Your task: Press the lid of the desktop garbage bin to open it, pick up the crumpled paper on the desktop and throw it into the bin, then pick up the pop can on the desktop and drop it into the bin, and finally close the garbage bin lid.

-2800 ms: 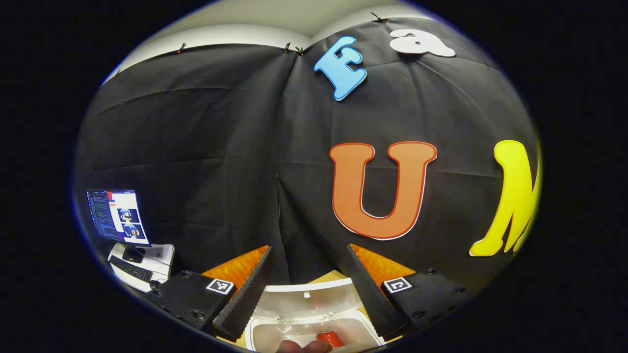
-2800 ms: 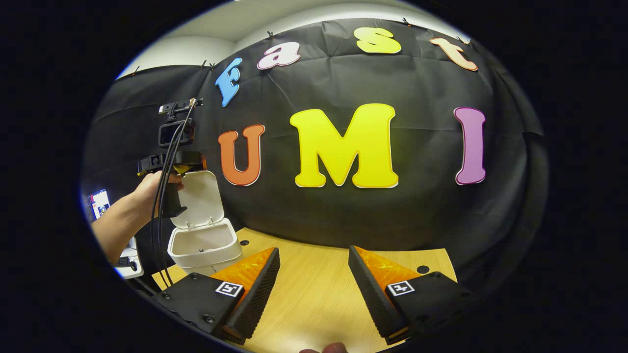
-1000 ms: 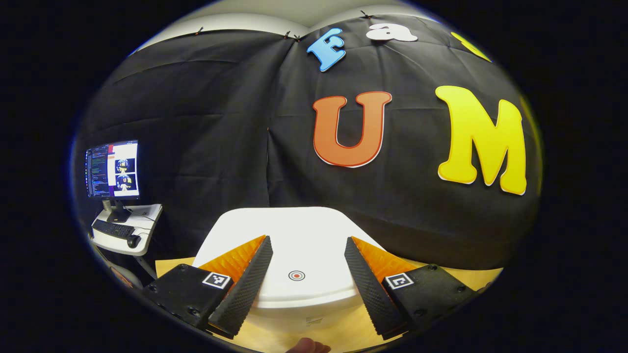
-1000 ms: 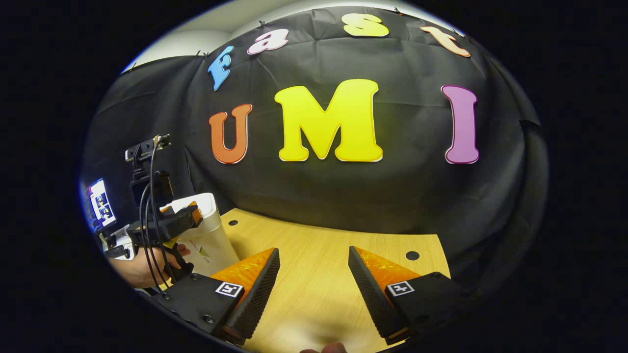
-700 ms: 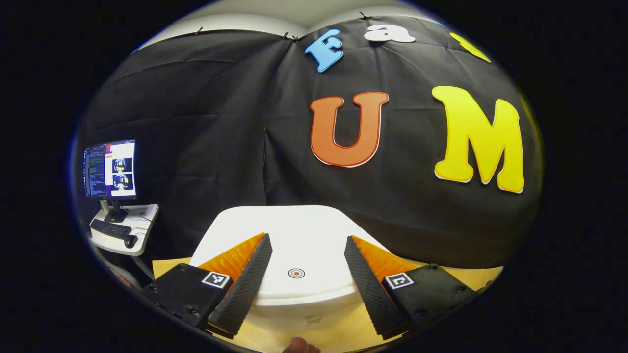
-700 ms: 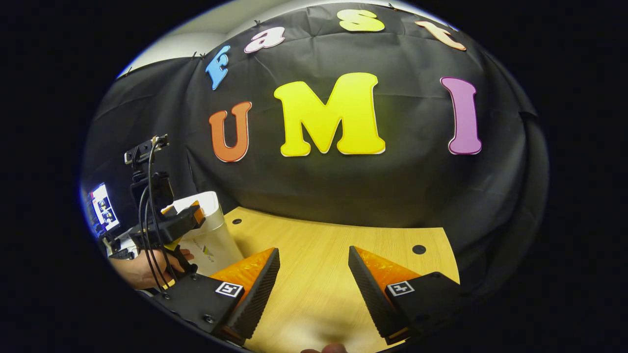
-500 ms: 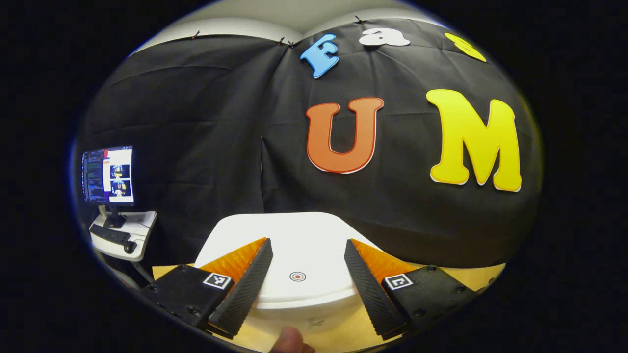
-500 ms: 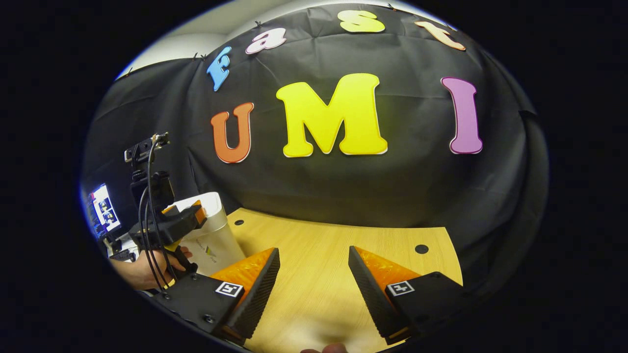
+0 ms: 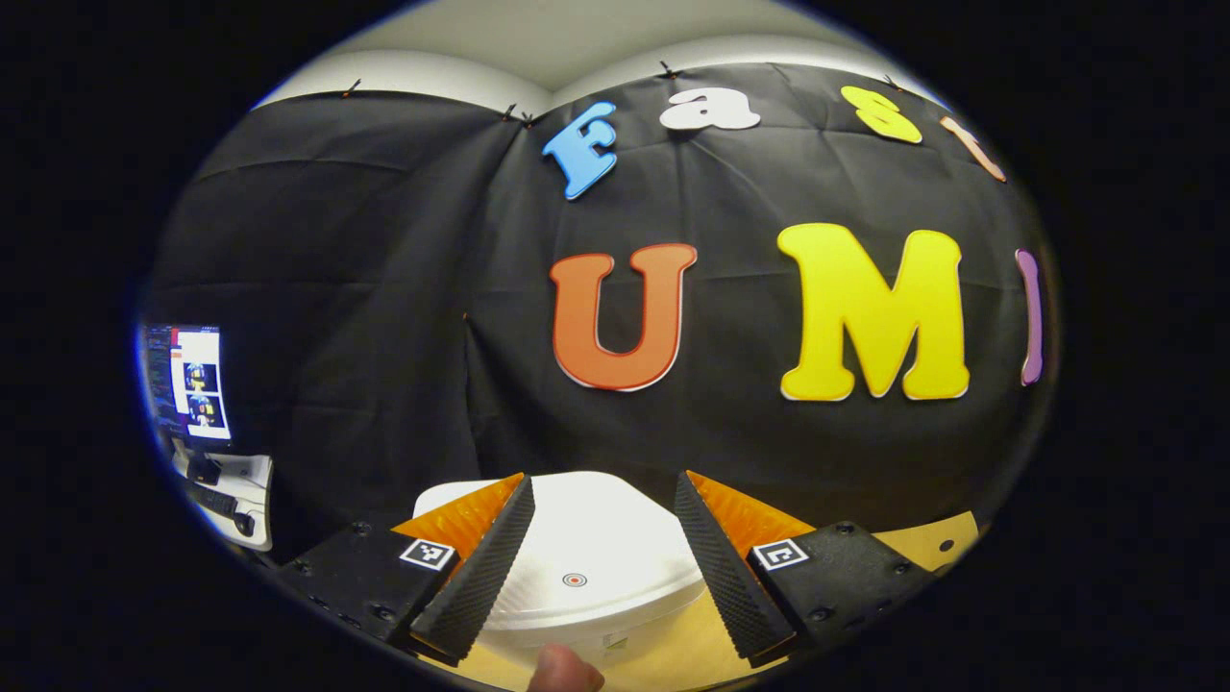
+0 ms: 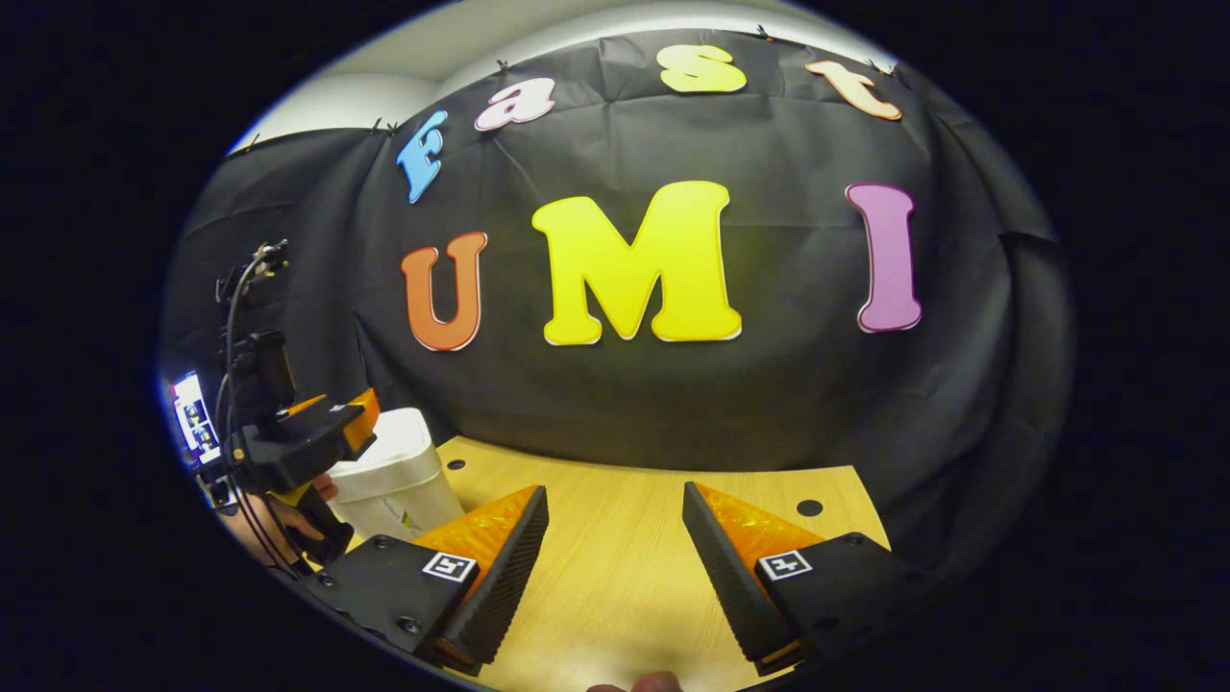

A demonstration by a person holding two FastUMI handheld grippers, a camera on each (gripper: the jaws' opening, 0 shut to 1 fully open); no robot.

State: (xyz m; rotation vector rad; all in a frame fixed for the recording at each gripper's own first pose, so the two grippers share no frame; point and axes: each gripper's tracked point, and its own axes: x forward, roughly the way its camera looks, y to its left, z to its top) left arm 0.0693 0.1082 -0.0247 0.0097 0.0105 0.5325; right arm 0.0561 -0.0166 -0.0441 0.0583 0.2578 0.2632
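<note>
The white desktop bin (image 9: 586,615) stands just ahead of my left gripper (image 9: 601,495), its lid (image 9: 577,553) down flat and closed, with a small round red mark near the front. The left gripper is open, hovering a little above and short of the lid, touching nothing. In the right gripper view the same bin (image 10: 399,481) stands at the table's far left, with the left gripper (image 10: 336,423) and a hand raised beside it. My right gripper (image 10: 615,505) is open over bare wood, holding nothing.
The light wooden table (image 10: 625,538) has small round holes near its back edge. The black cloth wall rises right behind it. A monitor (image 9: 192,380) and keyboard sit on a small stand beyond the table's left end.
The bin lid, open with a red can inside 2.8 s ago, is closed. In the last second my left gripper has risen and drawn back from the lid. The right gripper has barely moved.
</note>
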